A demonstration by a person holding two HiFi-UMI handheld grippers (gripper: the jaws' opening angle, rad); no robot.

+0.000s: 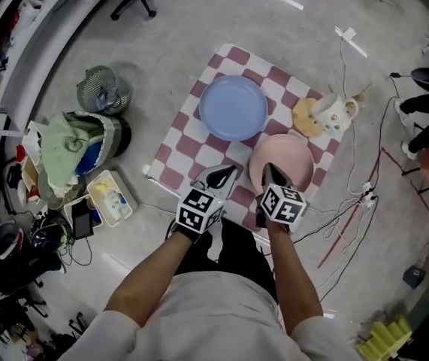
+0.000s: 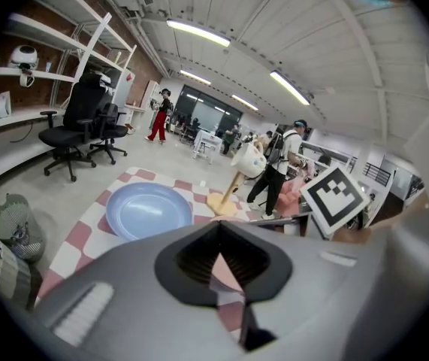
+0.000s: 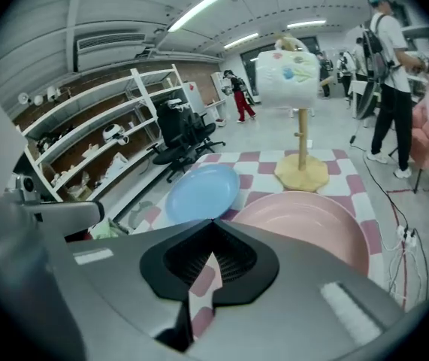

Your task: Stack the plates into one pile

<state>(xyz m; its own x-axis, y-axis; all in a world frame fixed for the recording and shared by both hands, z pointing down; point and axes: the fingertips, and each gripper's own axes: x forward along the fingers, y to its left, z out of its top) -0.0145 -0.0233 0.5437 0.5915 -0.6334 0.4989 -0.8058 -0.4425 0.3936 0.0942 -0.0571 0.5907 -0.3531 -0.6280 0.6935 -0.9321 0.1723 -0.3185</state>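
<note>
A blue plate (image 1: 233,107) lies at the far side of a red-and-white checked cloth (image 1: 180,153) on the floor. A pink plate (image 1: 285,156) lies apart from it at the near right. My left gripper (image 1: 231,170) hovers over the cloth's near edge, shut and holding nothing, with the blue plate (image 2: 146,210) ahead to its left. Over the near rim of the pink plate (image 3: 312,220) hangs my right gripper (image 1: 267,167), also shut and holding nothing. Each gripper view shows its own jaws closed to a point: the left gripper (image 2: 218,225) and the right gripper (image 3: 212,222).
A white painted mug on a wooden stand (image 1: 333,113) sits at the cloth's far right corner. A fan (image 1: 103,89), a heap of bags (image 1: 75,145) and a plastic box (image 1: 111,195) lie to the left. Cables (image 1: 349,209) trail on the right. People stand beyond.
</note>
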